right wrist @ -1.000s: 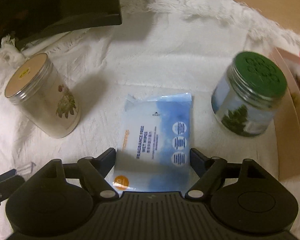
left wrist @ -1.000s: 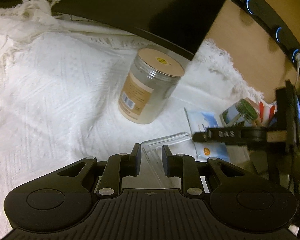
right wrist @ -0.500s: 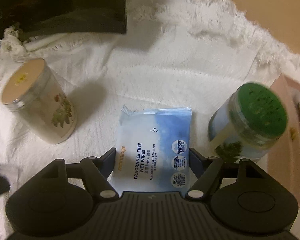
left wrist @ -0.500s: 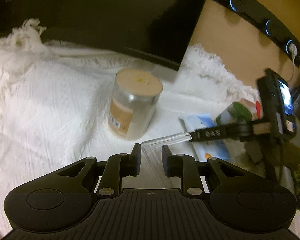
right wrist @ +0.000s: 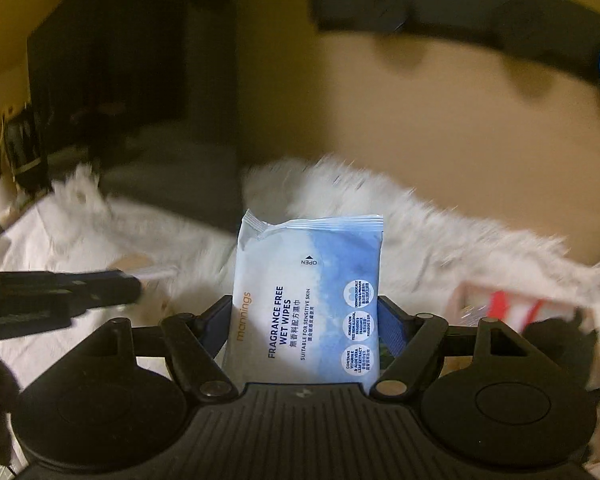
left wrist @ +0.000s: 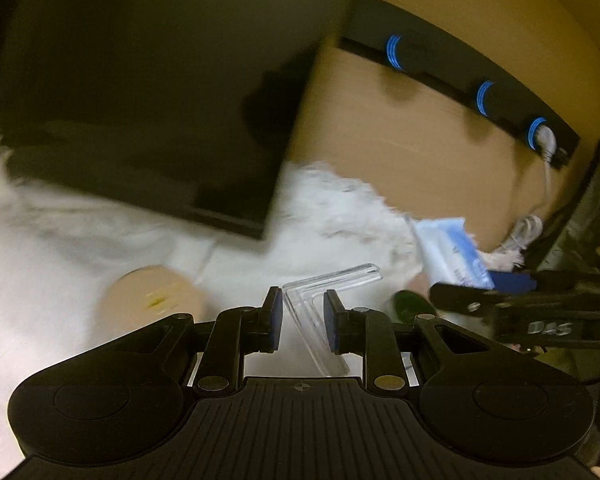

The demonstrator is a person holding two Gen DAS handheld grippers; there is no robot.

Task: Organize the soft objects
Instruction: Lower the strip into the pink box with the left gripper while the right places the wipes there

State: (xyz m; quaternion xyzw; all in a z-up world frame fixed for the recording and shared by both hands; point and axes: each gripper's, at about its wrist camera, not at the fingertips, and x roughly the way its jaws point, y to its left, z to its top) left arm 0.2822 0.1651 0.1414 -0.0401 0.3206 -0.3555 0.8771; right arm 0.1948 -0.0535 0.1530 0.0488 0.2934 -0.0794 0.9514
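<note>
My right gripper (right wrist: pixel 305 322) is shut on a blue and white pack of wet wipes (right wrist: pixel 308 300) and holds it upright above the white fringed cloth (right wrist: pixel 440 232). The pack also shows in the left wrist view (left wrist: pixel 448 252), with the right gripper (left wrist: pixel 540 312) below it. My left gripper (left wrist: pixel 299 320) is shut on a clear bent plastic piece (left wrist: pixel 320 292) that sticks out past the fingertips. It hangs above the cloth (left wrist: pixel 60 264), over a jar with a tan lid (left wrist: pixel 152 300).
A dark monitor (left wrist: pixel 160 100) stands at the back left on the tan desk (left wrist: pixel 400 140). A black power strip with blue rings (left wrist: pixel 480 92) runs along the wall. A green-lidded jar (left wrist: pixel 412 304) and a box with red items (right wrist: pixel 512 304) stand at the right.
My right gripper has closed on the wipes pack and lifted it off the cloth. Both grippers have risen and tilted up, so the jars have dropped low in view.
</note>
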